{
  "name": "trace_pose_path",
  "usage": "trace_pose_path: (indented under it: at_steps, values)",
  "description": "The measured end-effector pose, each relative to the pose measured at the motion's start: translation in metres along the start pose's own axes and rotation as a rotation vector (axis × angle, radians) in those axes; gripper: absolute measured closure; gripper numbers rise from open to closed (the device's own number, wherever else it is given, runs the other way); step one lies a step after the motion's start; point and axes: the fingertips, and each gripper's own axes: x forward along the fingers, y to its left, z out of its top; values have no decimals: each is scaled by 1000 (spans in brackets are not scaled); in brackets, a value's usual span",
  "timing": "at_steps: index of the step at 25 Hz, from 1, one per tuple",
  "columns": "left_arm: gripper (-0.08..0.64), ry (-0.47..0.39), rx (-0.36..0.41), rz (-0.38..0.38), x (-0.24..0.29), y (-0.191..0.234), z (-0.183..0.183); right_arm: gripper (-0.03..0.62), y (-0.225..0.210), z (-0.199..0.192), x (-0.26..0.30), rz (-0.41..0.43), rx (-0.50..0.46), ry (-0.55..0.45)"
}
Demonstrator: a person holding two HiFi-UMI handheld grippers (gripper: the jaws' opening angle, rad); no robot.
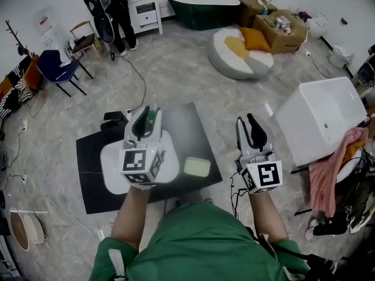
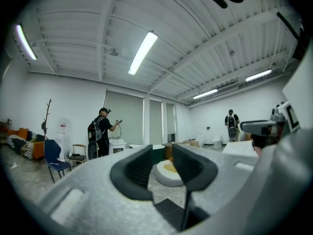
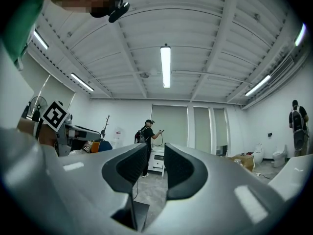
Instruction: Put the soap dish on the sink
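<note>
One pale green soap dish (image 1: 197, 167) is seen on the black tabletop (image 1: 187, 122), just beside the single white sink (image 1: 111, 164), not on it. Part of the sink is covered by the left gripper (image 1: 147, 117). Both this and the right gripper (image 1: 246, 122) are held with jaws parted and nothing between them. One white tub (image 1: 325, 119), one pink towel (image 1: 325, 177) and one standing person (image 1: 114, 10) are found around.

No legible text or number is shown; only coded square markers are carried on the left gripper (image 1: 145, 120) and right gripper (image 1: 251, 129).
</note>
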Motion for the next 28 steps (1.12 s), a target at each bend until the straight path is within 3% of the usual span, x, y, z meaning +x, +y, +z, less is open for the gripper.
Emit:
trace_pose_path:
  at_steps: [28]
  values:
    - [437,23,3,-3,-3,7,-11,499,9,-2,5,16,67,-7]
